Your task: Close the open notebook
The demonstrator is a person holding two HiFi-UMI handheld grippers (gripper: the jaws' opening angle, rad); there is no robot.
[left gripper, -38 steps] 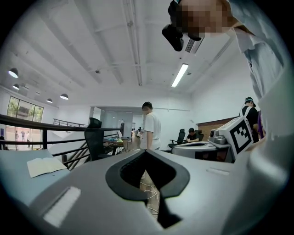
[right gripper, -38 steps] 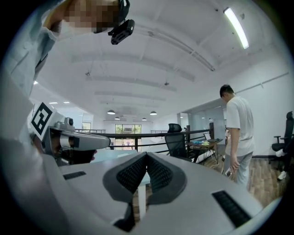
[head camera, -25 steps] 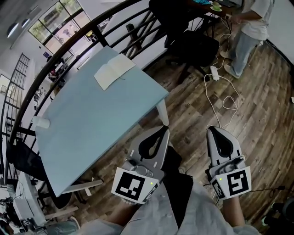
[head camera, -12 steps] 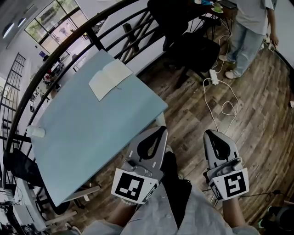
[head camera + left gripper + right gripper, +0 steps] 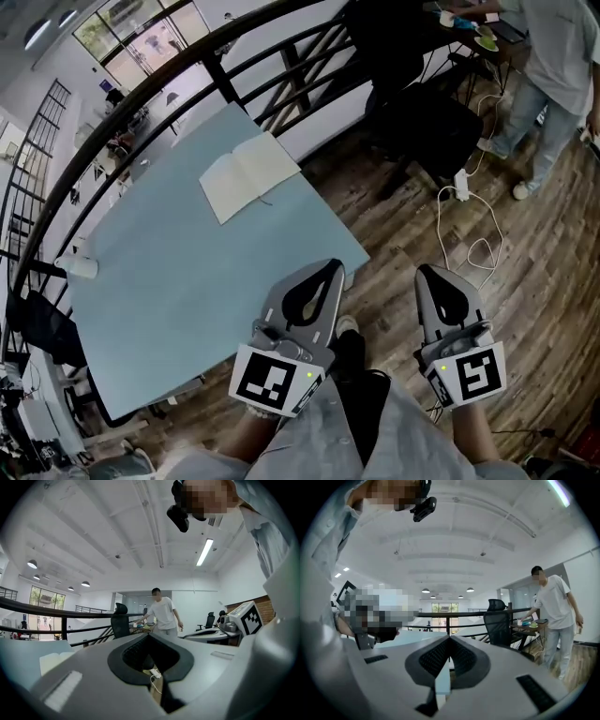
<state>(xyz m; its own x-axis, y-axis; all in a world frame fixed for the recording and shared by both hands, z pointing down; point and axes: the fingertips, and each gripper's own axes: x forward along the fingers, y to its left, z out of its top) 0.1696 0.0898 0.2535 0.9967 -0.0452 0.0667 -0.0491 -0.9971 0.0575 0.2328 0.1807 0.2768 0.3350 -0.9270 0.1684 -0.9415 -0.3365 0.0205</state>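
Observation:
The open notebook (image 5: 248, 175) lies flat with pale blank pages near the far right edge of the light blue table (image 5: 187, 281). My left gripper (image 5: 330, 266) is shut and empty, and it hovers just off the table's near right corner, well short of the notebook. My right gripper (image 5: 434, 272) is beside it over the wooden floor, also shut with nothing in it. In the left gripper view the jaws (image 5: 149, 635) meet at their tips, and the notebook (image 5: 52, 660) shows low at the left. The right gripper view shows closed jaws (image 5: 449, 639) pointing towards the table (image 5: 405, 639).
A black railing (image 5: 187, 70) runs behind the table. A small white cup (image 5: 80, 267) sits at the table's left edge. A black office chair (image 5: 422, 112) and a standing person (image 5: 562, 56) are at the upper right. A power strip with white cable (image 5: 464, 183) lies on the floor.
The table and notebook have drifted closer and to the right in the head view. Both grippers have come nearer the table's corner, side by side, with jaws still shut.

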